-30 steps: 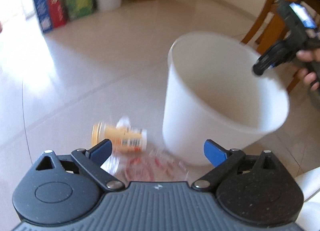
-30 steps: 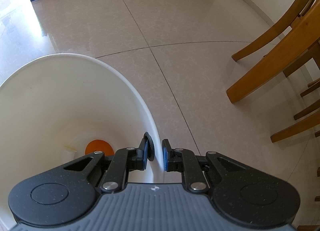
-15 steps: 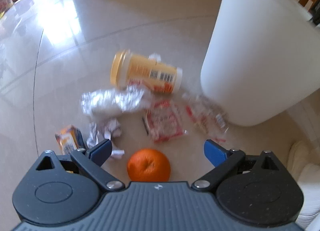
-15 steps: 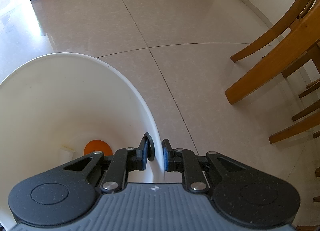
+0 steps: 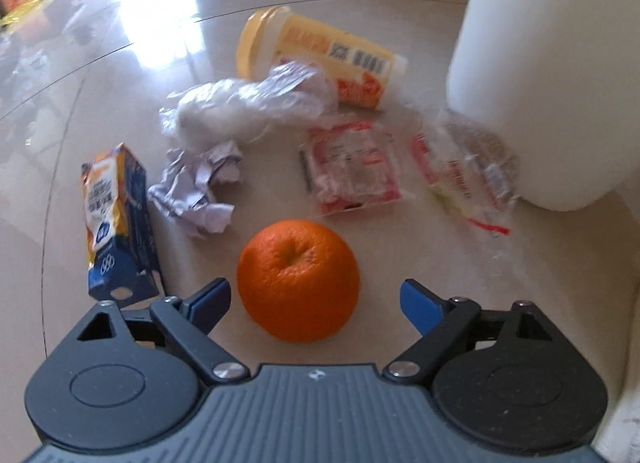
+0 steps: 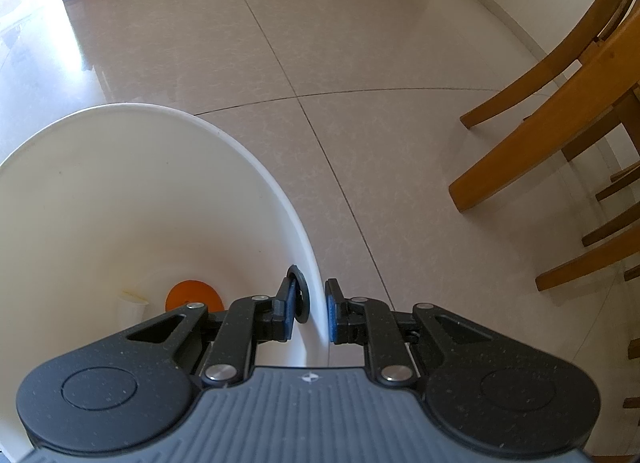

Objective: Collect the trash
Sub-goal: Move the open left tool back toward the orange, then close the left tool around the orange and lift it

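**Left tool open over the orange, right tool clamped on the bin rim**

The left tool [image 5: 316, 299] hangs low over the tiled floor [image 5: 120, 75] with its fingers spread wide and nothing between them; an orange [image 5: 298, 281] sits just ahead, between the blue fingertips [image 5: 210, 299]. Beyond it lies the trash: a small juice carton [image 5: 114, 219] to the left, crumpled paper [image 5: 196, 191], a clear plastic bag [image 5: 248, 107], a yellow cup [image 5: 316, 57] on its side, and two snack wrappers [image 5: 352, 167] [image 5: 468, 175], the far one touching the white bin [image 5: 552, 75]. The right tool [image 6: 314, 313] is closed on the wall of that bin [image 6: 120, 191], one finger inside, one outside (something round and orange lies at the bottom). Wooden chair legs [image 6: 532, 127] stand to the right.
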The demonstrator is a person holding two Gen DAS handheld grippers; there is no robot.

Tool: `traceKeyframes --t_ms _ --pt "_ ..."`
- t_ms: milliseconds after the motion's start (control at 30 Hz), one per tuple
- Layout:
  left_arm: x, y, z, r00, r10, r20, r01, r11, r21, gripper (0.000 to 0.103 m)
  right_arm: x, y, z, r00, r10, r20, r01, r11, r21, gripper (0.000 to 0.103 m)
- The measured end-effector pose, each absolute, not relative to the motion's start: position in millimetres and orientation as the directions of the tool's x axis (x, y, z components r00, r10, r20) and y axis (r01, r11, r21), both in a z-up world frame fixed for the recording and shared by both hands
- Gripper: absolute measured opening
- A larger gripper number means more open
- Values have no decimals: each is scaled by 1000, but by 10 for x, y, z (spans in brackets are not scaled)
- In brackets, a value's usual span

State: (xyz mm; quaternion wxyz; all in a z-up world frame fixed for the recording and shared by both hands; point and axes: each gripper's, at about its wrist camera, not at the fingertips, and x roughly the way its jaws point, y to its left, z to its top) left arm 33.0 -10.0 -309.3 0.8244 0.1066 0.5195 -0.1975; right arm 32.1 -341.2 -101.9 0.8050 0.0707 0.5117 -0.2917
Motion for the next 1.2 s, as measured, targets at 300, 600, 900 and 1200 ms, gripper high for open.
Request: traceKeyframes --t_ms 300,600,900,1200 --pt "448 -88 -3265 381 -209 -900 362 930 -63 85 317 -3409 -1016 306 -396 -865 543 820 -183 19" --pt "525 -106 -3357 389 -189 -902 352 935 -44 78 318 -3414 -1015 305 -396 -866 546 818 -182 19" --pt "519 -85 -3292 373 -183 -910 365 930 -38 74 318 -3415 -1017 305 -395 -866 548 817 -180 19" --pt "559 -30 -2954 315 -188 -930 472 881 -18 74 318 -3426 -1016 303 -393 -868 551 816 -177 19"
